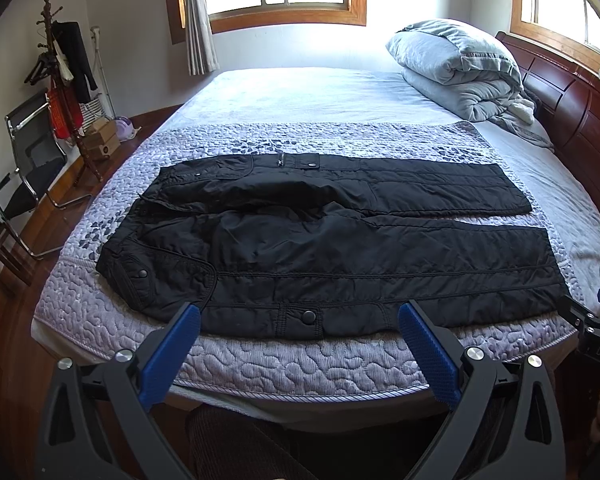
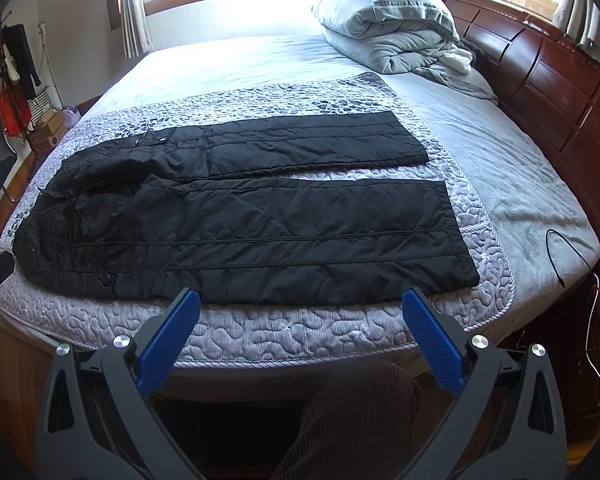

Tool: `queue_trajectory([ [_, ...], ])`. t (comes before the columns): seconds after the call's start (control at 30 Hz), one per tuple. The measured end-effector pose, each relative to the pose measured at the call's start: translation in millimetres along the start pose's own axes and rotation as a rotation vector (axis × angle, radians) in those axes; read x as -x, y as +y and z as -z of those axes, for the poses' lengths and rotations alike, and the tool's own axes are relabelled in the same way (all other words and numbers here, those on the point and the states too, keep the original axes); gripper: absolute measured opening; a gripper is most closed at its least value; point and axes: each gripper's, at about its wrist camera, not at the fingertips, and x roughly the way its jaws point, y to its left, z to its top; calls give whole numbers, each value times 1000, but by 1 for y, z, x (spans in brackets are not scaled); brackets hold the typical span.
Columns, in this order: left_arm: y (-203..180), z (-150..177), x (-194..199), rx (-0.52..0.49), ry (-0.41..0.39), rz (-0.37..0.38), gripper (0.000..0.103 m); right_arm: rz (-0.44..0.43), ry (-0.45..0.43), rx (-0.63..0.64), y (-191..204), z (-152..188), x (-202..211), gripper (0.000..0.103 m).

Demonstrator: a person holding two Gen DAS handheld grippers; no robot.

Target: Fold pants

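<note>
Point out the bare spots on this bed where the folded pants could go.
Free: the pale sheet between the quilted mat and the window wall, and the strip between the mat and the headboard, apart from a black cable. Crowded: the pants cover the mat; the bundled duvet fills the far corner.

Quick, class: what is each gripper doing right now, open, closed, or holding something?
Left gripper: jaws open, holding nothing, just short of the black pants.
Right gripper: jaws open, holding nothing, near the pants' front edge.
</note>
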Motion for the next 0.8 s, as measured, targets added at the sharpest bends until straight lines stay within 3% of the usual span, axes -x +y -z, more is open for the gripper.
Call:
queue_trajectory([
  [0.8, -2, -1, -4, -7, 4, -1, 100, -2, 13, 0, 0, -1, -7, 101],
])
